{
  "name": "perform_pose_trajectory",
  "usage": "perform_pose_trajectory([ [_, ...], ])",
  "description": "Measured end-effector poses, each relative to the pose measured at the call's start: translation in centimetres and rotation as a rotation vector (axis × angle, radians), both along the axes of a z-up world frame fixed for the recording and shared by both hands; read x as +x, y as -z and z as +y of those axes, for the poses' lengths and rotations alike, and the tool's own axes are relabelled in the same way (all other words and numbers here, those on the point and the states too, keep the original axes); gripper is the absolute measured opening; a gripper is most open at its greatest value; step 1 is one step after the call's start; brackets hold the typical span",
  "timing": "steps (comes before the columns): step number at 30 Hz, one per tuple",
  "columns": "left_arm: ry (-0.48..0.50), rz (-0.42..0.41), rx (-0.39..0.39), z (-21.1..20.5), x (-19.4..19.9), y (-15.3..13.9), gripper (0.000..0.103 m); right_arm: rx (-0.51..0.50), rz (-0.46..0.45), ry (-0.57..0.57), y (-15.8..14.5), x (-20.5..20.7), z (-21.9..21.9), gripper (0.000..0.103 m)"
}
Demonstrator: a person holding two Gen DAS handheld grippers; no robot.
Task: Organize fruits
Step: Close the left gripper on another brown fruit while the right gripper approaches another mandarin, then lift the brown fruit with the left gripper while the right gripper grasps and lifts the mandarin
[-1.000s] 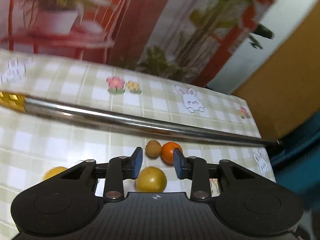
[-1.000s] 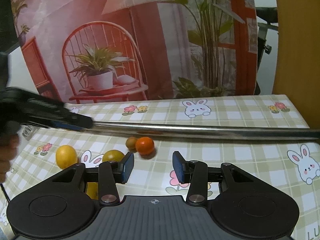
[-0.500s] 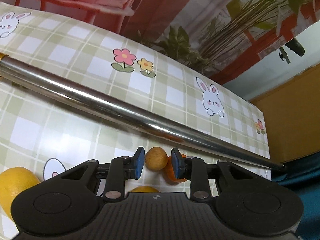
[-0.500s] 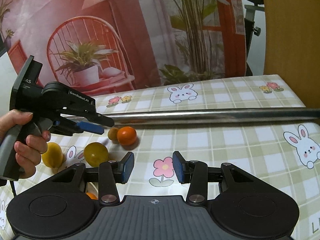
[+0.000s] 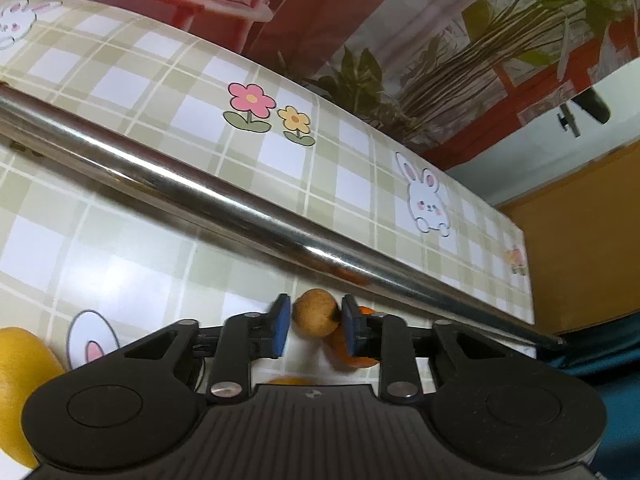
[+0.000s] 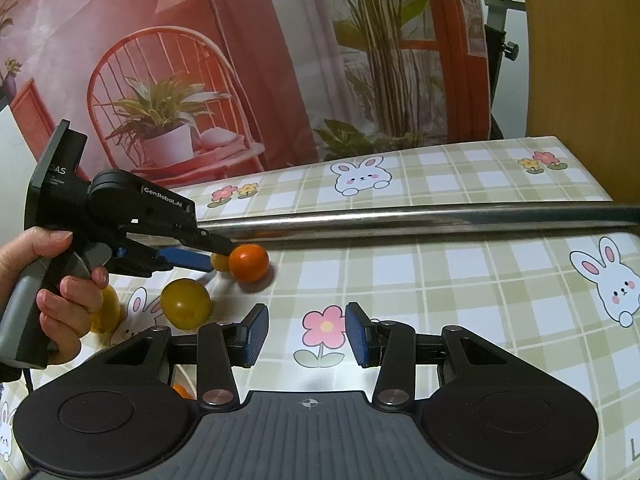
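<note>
A small brown round fruit [image 5: 316, 312] lies on the checked tablecloth between the blue pads of my left gripper [image 5: 313, 322]. The jaws are closing and the pads touch it on both sides. An orange mandarin [image 5: 356, 350] sits right against it, behind the right finger. In the right wrist view the left gripper [image 6: 218, 254] reaches in from the left to the brown fruit [image 6: 219, 261] and the mandarin [image 6: 249, 263]. Nearer lie a yellow-green fruit [image 6: 186, 303] and a lemon [image 6: 106, 312]. My right gripper [image 6: 306, 334] hovers open over a printed flower, with nothing between its pads.
A long shiny steel bar [image 6: 400, 220] lies across the table just behind the fruits, also seen in the left wrist view [image 5: 240, 208]. A person's hand [image 6: 52, 280] holds the left gripper's handle. A small orange piece [image 6: 182, 391] peeks from under the right gripper. A printed backdrop stands behind the table.
My left gripper came down toward the table, past the yellow-green fruit to the brown one, and its jaws narrowed onto it. The right gripper sank slightly and stayed open.
</note>
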State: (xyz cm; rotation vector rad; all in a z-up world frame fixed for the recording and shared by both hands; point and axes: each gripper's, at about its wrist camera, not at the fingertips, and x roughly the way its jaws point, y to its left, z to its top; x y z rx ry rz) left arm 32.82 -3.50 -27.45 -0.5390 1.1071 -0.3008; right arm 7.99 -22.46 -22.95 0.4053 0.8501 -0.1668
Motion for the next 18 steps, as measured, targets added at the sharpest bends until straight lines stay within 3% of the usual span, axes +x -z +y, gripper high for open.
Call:
perform_pose_trajectory([
  [8,-0.01,-0.037,0.036,1.3,-1.3,-0.9,0.026,0.007,0.002,0.004,0.2,0.1,-0.2,0.04],
  [18,0.053,-0.224,0.159,3.4,-5.7,-5.8,0.027,-0.023,-0.07,-0.075,0.7,1.9,0.3,0.04],
])
